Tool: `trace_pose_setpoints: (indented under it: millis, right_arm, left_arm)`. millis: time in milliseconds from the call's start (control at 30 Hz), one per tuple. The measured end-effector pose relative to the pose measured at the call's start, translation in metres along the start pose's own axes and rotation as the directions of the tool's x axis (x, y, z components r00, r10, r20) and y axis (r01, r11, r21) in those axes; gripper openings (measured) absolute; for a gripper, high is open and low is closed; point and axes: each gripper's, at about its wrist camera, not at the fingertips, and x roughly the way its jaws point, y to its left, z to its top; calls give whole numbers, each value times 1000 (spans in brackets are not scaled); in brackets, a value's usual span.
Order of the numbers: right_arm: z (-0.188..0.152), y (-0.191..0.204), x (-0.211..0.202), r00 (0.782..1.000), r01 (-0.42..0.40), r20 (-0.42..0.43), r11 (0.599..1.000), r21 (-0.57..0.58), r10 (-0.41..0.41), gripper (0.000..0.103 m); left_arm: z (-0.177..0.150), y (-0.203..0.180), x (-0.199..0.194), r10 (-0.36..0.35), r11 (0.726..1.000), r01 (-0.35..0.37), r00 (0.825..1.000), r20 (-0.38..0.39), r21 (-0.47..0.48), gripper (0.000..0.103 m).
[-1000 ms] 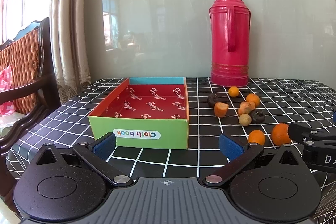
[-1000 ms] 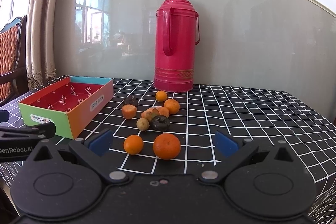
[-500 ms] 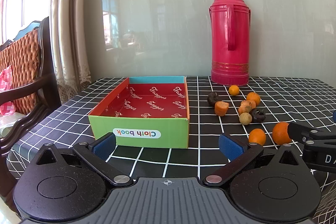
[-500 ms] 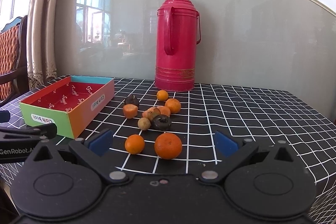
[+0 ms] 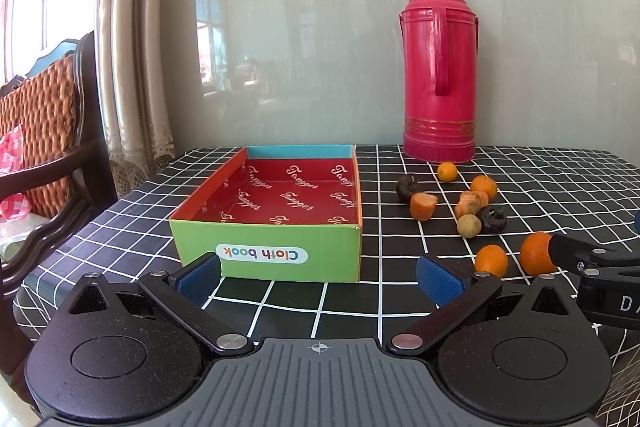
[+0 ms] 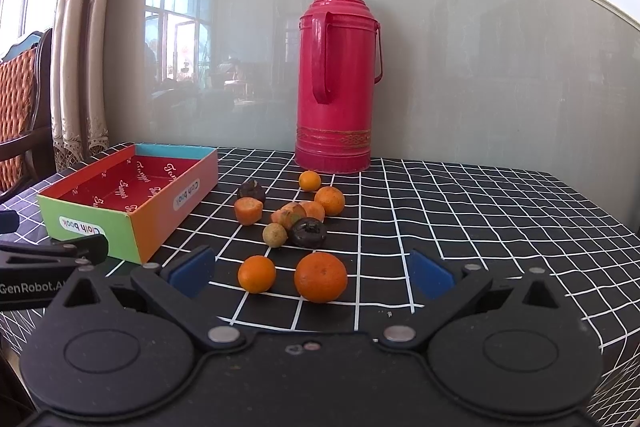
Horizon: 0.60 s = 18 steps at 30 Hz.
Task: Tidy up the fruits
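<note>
- Fruits: a loose cluster on the black-and-white checked tablecloth (image 6: 480, 211), all to the right of the cardboard box (image 5: 272, 211) and outside it.
- Box: open-topped, red printed floor, green front wall labelled "Cloth book", blue back wall. Nothing lies in it.
- Large orange (image 6: 320, 277): front of the cluster, on the side away from the box. Small orange (image 6: 257, 273) just beside it, on the side toward the box, not touching.
- Behind those 2: a pale round fruit (image 6: 275, 235) and a dark wrinkled fruit (image 6: 308, 231), side by side.
- Middle of the cluster: 2 orange pieces with blotchy skin (image 6: 298, 213) pressed together; a cut orange chunk (image 6: 248, 211) sits on the box side of them.
- Far end of the cluster: a second dark fruit (image 6: 251, 191), a mid-sized orange (image 6: 330, 200), and the smallest orange (image 6: 309, 181).
- Red thermos (image 6: 336, 79): upright behind the cluster and farther back than the box, against the glossy wall panel, handle facing the cameras.
- Left gripper (image 5: 320, 277): low over the cloth, squarely in front of the box's green wall, jaws spread wide, blue pads (image 5: 438, 279) bare.
- Right gripper (image 6: 312, 273): low over the cloth, to the right of the box, jaws wide apart; the 2 front oranges show between its pads, untouched.
- Wooden chair with woven orange cushion (image 5: 40, 115) stands left of the box, off the table, by the curtain.
</note>
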Motion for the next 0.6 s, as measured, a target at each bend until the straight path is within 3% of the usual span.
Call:
trace_pose_setpoints:
  millis: [600]
  right_arm:
    - [0, 1, 0, 1000, 1, 0, 1000, 1, -1, 97]
  left_arm:
    - [0, 1, 0, 0, 1000, 0, 1000, 4, 2, 103]
